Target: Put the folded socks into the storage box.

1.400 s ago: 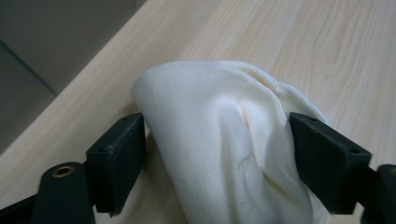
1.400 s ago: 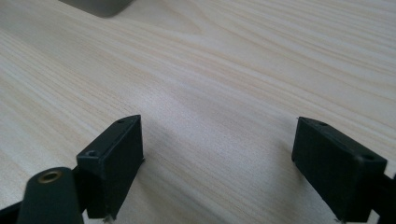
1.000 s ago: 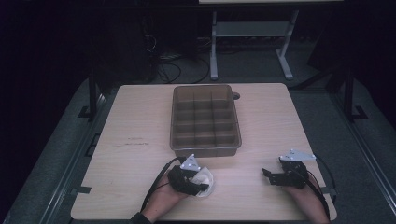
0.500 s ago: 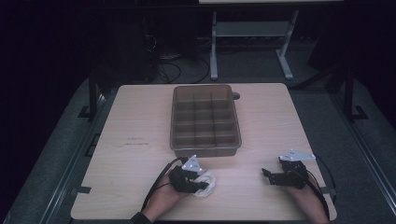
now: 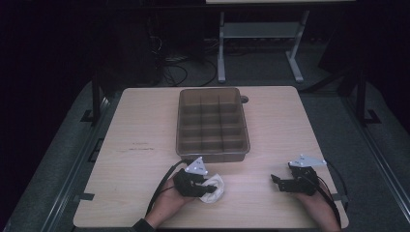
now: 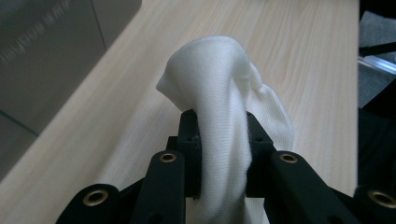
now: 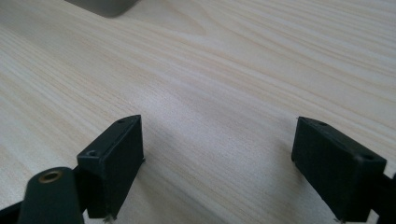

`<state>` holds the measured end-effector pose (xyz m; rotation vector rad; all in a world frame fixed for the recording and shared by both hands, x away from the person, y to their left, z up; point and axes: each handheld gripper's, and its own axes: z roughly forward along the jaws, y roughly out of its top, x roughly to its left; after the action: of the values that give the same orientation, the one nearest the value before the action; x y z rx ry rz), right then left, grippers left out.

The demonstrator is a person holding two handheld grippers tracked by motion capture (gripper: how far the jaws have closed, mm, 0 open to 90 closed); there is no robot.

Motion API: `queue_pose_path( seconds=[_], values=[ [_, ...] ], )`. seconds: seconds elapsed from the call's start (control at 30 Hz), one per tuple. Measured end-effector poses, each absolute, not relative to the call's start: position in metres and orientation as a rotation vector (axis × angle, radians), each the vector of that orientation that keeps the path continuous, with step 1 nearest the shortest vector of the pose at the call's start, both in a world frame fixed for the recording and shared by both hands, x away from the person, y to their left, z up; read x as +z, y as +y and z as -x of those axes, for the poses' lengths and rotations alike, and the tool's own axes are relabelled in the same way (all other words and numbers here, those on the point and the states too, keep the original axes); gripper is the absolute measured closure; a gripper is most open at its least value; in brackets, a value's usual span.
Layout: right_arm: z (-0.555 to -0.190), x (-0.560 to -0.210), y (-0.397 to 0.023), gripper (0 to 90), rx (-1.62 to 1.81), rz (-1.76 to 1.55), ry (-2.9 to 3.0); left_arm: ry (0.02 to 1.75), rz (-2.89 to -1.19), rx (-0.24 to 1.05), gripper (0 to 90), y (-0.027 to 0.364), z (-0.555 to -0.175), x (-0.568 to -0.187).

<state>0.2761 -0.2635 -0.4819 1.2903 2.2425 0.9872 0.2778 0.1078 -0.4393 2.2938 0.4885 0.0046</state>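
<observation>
left tongs (image 6: 223, 140): we see them just closed in, pinching the soft white cloth (image 6: 229, 98)
right tongs (image 7: 217, 158): spread over the pale wooden desk (image 7: 224, 70)

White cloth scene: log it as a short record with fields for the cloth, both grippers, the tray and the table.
cloth: white cloth, bunched, on the table just short of the tray
left gripper: left gripper, jaws just been closing, pads pressing the cloth between them
right gripper: right gripper, jaws apart, nothing between them, over bare wood
tray: brown compartment tray, compartments look bare
table: light wooden table
</observation>
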Motion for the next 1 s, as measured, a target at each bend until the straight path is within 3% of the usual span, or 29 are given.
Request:
queue_pose_path(
  seconds=[1.0],
  values=[
    [-0.276,-0.482,-0.263,13.1,0.983,-1.29,2.251,0.45,-2.218,0.083,74.5,0.112,-0.322,-0.387]
  ],
)
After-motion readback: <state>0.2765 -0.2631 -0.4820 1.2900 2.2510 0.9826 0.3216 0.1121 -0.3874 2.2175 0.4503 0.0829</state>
